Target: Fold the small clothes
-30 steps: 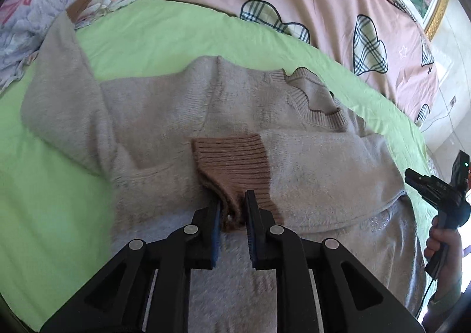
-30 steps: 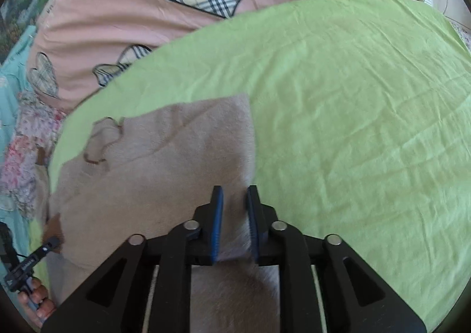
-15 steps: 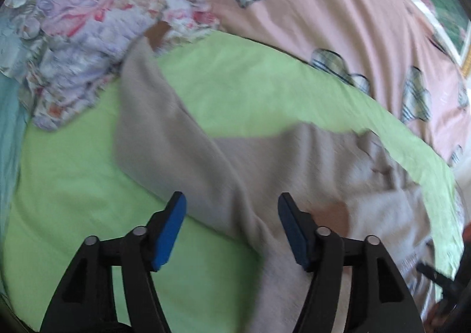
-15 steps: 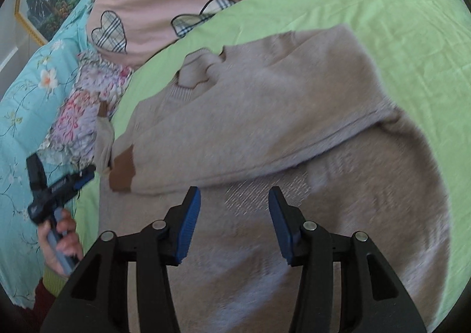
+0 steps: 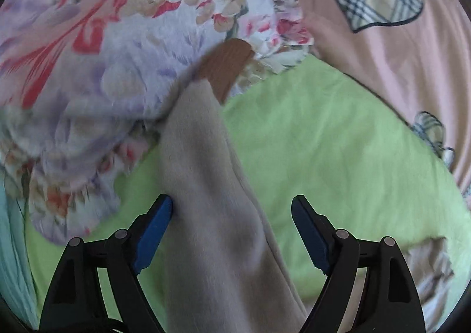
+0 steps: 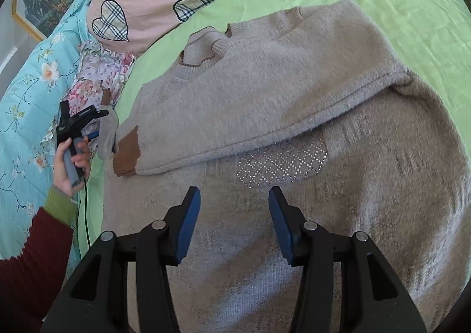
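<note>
Both views are bright, soft daylight, no harsh glare. Left wrist view is smeared with motion blur, worst on the floral fabric [image 5: 123, 47]; the right one is way sharper. Heavy fisheye bending and black corners on both. Light maybe comes from the right, hard to tell

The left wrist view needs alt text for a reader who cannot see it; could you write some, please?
The open left gripper hovers over a beige sweater sleeve running up a green sheet to its brown cuff, which rests on a floral quilt. A pink cover with plaid hearts lies beyond.
</note>
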Demonstrator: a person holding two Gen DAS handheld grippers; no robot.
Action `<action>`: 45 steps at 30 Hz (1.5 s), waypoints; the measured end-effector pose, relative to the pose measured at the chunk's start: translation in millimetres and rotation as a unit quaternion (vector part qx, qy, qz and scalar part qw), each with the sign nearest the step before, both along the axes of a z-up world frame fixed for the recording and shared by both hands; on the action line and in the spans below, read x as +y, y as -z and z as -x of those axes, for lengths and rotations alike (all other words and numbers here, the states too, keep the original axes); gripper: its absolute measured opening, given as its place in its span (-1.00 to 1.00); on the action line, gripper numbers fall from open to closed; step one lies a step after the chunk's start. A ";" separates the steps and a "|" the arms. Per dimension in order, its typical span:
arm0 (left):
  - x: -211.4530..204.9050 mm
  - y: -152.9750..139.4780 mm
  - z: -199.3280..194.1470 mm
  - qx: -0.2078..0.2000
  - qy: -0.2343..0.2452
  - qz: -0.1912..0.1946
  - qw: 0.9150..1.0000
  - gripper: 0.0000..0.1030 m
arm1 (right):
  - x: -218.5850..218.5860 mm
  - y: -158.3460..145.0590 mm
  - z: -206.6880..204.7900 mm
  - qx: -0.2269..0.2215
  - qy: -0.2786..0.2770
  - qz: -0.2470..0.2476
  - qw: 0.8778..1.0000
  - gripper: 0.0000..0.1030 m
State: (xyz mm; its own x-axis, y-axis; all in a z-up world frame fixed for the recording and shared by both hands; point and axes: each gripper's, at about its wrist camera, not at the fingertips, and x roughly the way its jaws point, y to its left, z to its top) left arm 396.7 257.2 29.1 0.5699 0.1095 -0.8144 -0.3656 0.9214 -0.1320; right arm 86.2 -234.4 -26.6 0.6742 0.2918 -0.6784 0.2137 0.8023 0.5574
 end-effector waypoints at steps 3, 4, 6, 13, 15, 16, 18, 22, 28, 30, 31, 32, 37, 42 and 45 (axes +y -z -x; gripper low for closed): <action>13.9 15.1 -30.8 0.030 -0.021 -0.005 0.999 0.63 | 0.5 3.2 2.1 0.004 -0.001 -0.001 1.000 -0.03; 15.2 23.1 -36.9 0.040 -0.029 -0.001 0.999 0.58 | 0.3 4.2 2.9 0.005 -0.001 -0.003 1.000 -0.03; 18.6 31.6 -42.1 0.046 -0.035 0.001 0.998 0.06 | 0.7 5.6 5.1 0.007 -0.001 -0.005 1.000 -0.03; -12.6 9.6 -11.3 -0.017 0.019 0.010 1.000 -0.82 | -4.1 7.1 13.3 0.006 0.004 -0.012 1.000 -0.03; -33.6 -6.0 10.2 -0.048 0.051 0.029 0.997 -0.82 | -4.3 7.9 15.7 0.005 0.007 -0.015 1.000 -0.03; -43.7 -12.4 18.7 -0.059 0.064 0.033 0.996 -0.82 | -3.6 7.5 16.6 0.005 0.009 -0.015 1.000 -0.03; -72.0 -27.8 41.9 -0.084 0.100 0.038 0.991 -0.82 | -0.8 6.5 17.9 0.002 0.007 -0.016 1.000 -0.03; -130.0 -51.0 81.0 -0.121 0.166 0.052 0.977 -0.82 | 3.2 4.1 21.5 -0.003 0.002 -0.018 1.000 -0.03; -217.6 -70.3 139.5 -0.151 0.273 0.059 0.948 -0.82 | 3.3 0.9 35.2 -0.013 0.013 -0.019 1.000 -0.03; -250.3 -66.8 148.7 -0.150 0.308 0.048 0.938 -0.82 | 1.6 -0.7 41.3 -0.017 0.019 -0.017 1.000 -0.03; -266.5 -64.6 155.3 -0.149 0.322 0.042 0.934 -0.81 | 0.0 -1.4 44.7 -0.019 0.024 -0.017 0.999 -0.03; -284.9 -60.7 159.8 -0.145 0.338 0.038 0.929 -0.81 | -1.3 -1.9 47.8 -0.021 0.029 -0.016 0.999 -0.03; -350.4 -27.8 164.2 -0.110 0.395 0.020 0.912 -0.80 | -12.6 -5.6 63.5 -0.030 0.059 -0.014 0.998 -0.03; -377.7 9.4 160.3 -0.057 0.423 0.016 0.904 -0.52 | -18.6 -10.6 70.1 -0.034 0.075 -0.011 0.997 -0.03; -367.5 17.7 168.9 -0.046 0.423 0.032 0.905 -0.01 | -20.1 -12.2 69.0 -0.036 0.079 -0.014 0.996 -0.03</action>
State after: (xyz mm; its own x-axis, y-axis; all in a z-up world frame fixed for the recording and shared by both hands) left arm 227.8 -110.3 11.3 0.4943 -0.4426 -0.7482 0.4811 0.8562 -0.1886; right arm 17.2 -254.5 -14.4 0.7592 0.1967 -0.6205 0.2949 0.7459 0.5973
